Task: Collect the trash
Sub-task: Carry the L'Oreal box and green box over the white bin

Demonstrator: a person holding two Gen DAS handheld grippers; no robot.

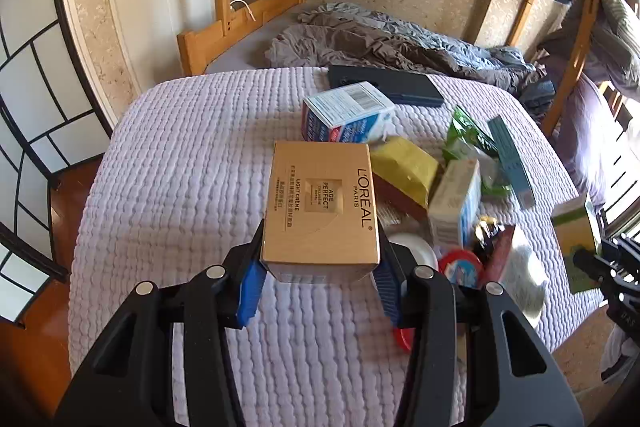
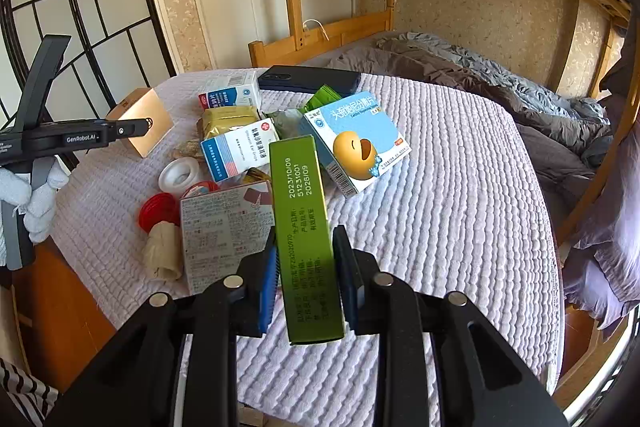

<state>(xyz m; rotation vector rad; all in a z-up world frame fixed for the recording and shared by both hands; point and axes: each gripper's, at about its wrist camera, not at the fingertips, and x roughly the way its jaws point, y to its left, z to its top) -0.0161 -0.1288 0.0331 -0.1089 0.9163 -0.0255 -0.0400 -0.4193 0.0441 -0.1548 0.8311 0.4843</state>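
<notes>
My left gripper (image 1: 320,267) is shut on a gold cream box (image 1: 320,203), its blue pads pressing both sides, and holds it above the lilac quilt (image 1: 180,167). My right gripper (image 2: 306,267) is shut on a long green carton (image 2: 300,227), lifted over the quilt (image 2: 460,207). The trash pile lies between them: a blue-and-white medicine box (image 1: 348,111), a yellow pouch (image 1: 404,167), a white box (image 1: 456,203) and a red lid (image 1: 460,265). The right wrist view also shows a light-blue tablet box (image 2: 360,139), a pink-labelled carton (image 2: 224,231) and a red cap (image 2: 158,211).
A dark flat case (image 1: 384,85) lies at the quilt's far edge, a rumpled grey duvet (image 1: 380,39) behind it. Wooden bunk posts (image 1: 576,27) stand at the right, a folding screen (image 1: 24,87) at the left. A gloved hand (image 2: 36,199) holds the left tool.
</notes>
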